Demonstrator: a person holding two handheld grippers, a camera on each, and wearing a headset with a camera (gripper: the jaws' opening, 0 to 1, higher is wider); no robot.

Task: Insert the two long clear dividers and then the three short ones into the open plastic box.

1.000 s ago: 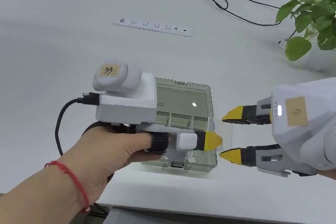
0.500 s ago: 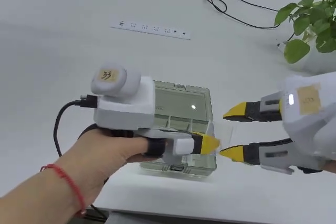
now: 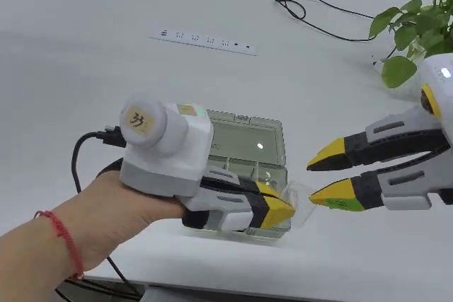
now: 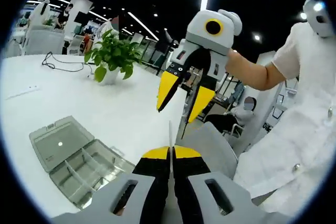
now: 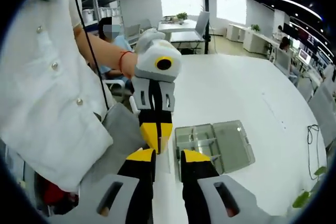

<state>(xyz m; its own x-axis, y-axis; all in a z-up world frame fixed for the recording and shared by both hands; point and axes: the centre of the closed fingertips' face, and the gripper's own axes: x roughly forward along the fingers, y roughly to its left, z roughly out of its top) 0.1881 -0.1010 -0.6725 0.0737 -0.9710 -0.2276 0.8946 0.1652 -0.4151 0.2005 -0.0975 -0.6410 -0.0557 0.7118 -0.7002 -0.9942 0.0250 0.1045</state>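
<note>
The open clear plastic box lies on the white table with its lid laid back; my left gripper covers part of its front. That left gripper is shut on a small clear divider, which juts out past its yellow tips. In the left gripper view the divider shows edge-on as a thin line, and the box lies below left. My right gripper hovers open just right of the divider, its lower jaw close to it. In the right gripper view my right gripper faces the left gripper, beside the box.
A white power strip lies farther back, a black cable coils at the far edge, and a green plant stands at the right. The table's front edge runs just below the box.
The left gripper has rolled and dipped toward the box's front right corner, and the clear divider now shows at its tips. The right gripper has drawn back right and tilted, jaws still apart.
</note>
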